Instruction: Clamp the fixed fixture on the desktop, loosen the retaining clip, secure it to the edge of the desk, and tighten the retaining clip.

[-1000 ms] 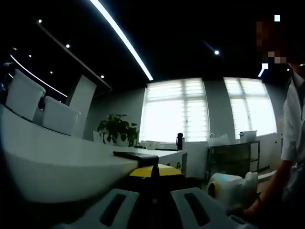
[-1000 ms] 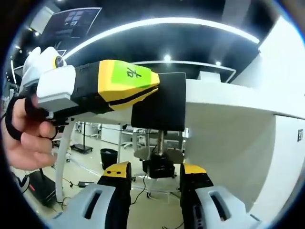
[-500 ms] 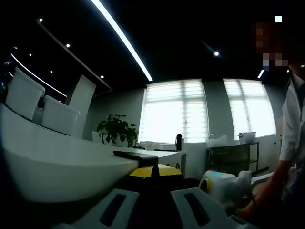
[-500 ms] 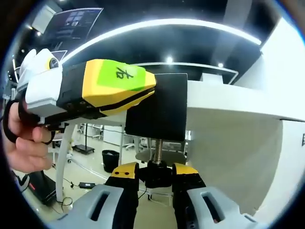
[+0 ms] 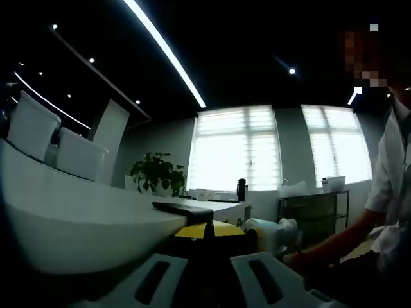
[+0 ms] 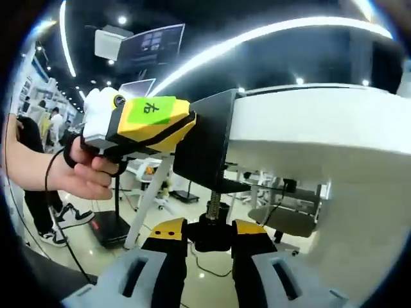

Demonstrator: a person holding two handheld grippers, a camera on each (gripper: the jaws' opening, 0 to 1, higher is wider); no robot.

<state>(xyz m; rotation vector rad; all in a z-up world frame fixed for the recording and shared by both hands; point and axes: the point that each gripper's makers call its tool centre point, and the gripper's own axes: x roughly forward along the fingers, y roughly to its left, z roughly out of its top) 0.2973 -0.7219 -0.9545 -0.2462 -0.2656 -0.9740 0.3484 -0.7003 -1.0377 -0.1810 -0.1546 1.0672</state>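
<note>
The left tool (image 6: 183, 125) pinches the black fixture (image 6: 204, 144) steady against the surface (image 6: 321, 122) edge. Below, the right tool (image 6: 210, 234) is pressed around the screw knob (image 6: 214, 232), placed to turn it tight.

Ahead and to the left of our left claw (image 5: 205, 282), the white counter (image 5: 77, 218) carried a flat dark slab (image 5: 183, 208) near its edge. Above our right claw (image 6: 209, 256), its white underside overhung.
</note>
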